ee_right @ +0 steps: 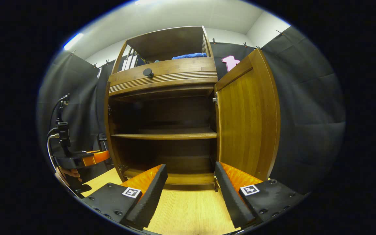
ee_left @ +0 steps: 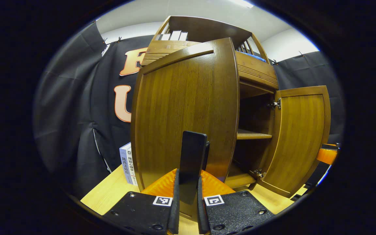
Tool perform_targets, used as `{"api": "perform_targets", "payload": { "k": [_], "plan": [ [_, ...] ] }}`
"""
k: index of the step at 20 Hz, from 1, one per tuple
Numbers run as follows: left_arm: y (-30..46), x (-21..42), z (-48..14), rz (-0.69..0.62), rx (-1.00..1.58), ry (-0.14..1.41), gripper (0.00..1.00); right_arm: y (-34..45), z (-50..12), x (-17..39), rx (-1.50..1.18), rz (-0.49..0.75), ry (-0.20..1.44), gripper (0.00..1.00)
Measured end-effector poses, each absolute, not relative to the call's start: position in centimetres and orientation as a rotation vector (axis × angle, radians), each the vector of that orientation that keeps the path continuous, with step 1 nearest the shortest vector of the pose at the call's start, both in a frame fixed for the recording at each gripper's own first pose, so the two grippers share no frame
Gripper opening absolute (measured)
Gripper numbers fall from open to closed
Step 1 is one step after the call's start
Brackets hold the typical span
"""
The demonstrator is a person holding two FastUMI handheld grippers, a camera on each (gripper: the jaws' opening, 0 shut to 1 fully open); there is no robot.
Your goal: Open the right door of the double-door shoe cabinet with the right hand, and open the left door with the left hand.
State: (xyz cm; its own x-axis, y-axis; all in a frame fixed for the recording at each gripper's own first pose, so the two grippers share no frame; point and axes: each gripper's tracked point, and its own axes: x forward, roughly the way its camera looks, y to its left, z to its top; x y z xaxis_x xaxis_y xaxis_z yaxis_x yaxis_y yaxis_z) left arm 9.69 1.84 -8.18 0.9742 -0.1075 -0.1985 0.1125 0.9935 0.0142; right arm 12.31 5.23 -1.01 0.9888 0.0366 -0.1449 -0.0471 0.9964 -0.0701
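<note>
Left gripper view: the left gripper [ee_left: 188, 209] has its fingers nearly together, pinching the flat black handle [ee_left: 192, 161] of the left door [ee_left: 184, 111], which stands swung out from the shoe cabinet [ee_left: 256, 75]. Each finger carries a square black-and-white marker [ee_left: 162, 200]. Beyond the door, books [ee_left: 127, 163] with non-Latin print on their spines stand on the wooden table [ee_left: 109, 192]. Farther right, the right door [ee_left: 300, 137] hangs wide open.

Right gripper view: the right gripper [ee_right: 191, 192] is spread wide and holds nothing. Ahead, the cabinet's shelf [ee_right: 165, 134] is exposed. A round black knob [ee_right: 148, 72] sits on the drawer above, and a blue cloth [ee_right: 189, 55] lies on top.
</note>
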Motion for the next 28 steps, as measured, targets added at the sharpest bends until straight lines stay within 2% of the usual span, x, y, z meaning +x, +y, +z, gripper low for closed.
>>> {"api": "perform_targets", "payload": {
  "k": [2,3,4,7,8,9,10,16,18,19,21,22,24,25,26,28],
  "plan": [
    [2.5,9.1,-8.0,-0.095,0.029,0.198,0.23,5.4,-1.0,12.2,-0.076,0.046,0.143,0.95],
    [2.9,8.7,-7.9,-0.087,0.030,0.197,0.22,5.5,-1.1,12.2,-0.076,0.047,0.144,0.89],
    [3.3,8.7,-7.9,-0.080,0.030,0.196,0.22,5.6,-1.2,12.0,-0.075,0.049,0.146,0.95],
    [4.1,8.1,-7.7,-0.063,0.042,0.195,0.22,5.8,-1.2,12.0,-0.076,0.054,0.147,0.95],
    [4.1,8.1,-7.8,-0.054,0.041,0.192,0.22,5.9,-1.3,12.1,-0.077,0.055,0.146,0.89],
    [4.4,8.0,-7.7,-0.040,0.036,0.186,0.22,6.0,-1.3,12.0,-0.078,0.057,0.146,0.95],
    [4.9,7.6,-7.6,-0.020,0.033,0.178,0.22,6.1,-1.2,12.0,-0.079,0.059,0.145,0.89],
    [10.6,5.3,-6.9,0.149,0.041,0.119,0.14,6.9,-1.9,12.2,-0.074,0.081,0.157,0.89],
    [12.5,5.1,-7.0,0.182,0.060,0.122,0.08,7.4,-2.1,12.6,-0.074,0.095,0.160,0.89],
    [13.3,4.8,-6.8,0.193,0.071,0.119,0.14,7.6,-2.2,12.8,-0.074,0.100,0.163,0.89],
    [13.9,5.3,-7.0,0.162,0.051,0.110,0.00,7.9,-2.4,13.0,-0.073,0.115,0.170,0.89],
    [14.0,5.2,-6.9,0.150,0.048,0.106,0.05,8.1,-2.6,13.2,-0.074,0.121,0.174,0.89],
    [14.9,5.2,-6.9,0.131,0.053,0.097,0.05,8.4,-2.8,13.4,-0.075,0.130,0.180,0.89],
    [15.3,5.2,-6.8,0.122,0.053,0.094,0.06,8.7,-2.7,13.7,-0.075,0.133,0.180,1.00],
    [15.7,5.1,-6.9,0.110,0.048,0.091,0.05,8.8,-2.8,13.8,-0.076,0.136,0.180,0.95],
    [16.3,5.2,-6.7,0.076,0.040,0.085,0.06,8.8,-2.9,13.9,-0.078,0.137,0.184,0.95]
  ]
}}
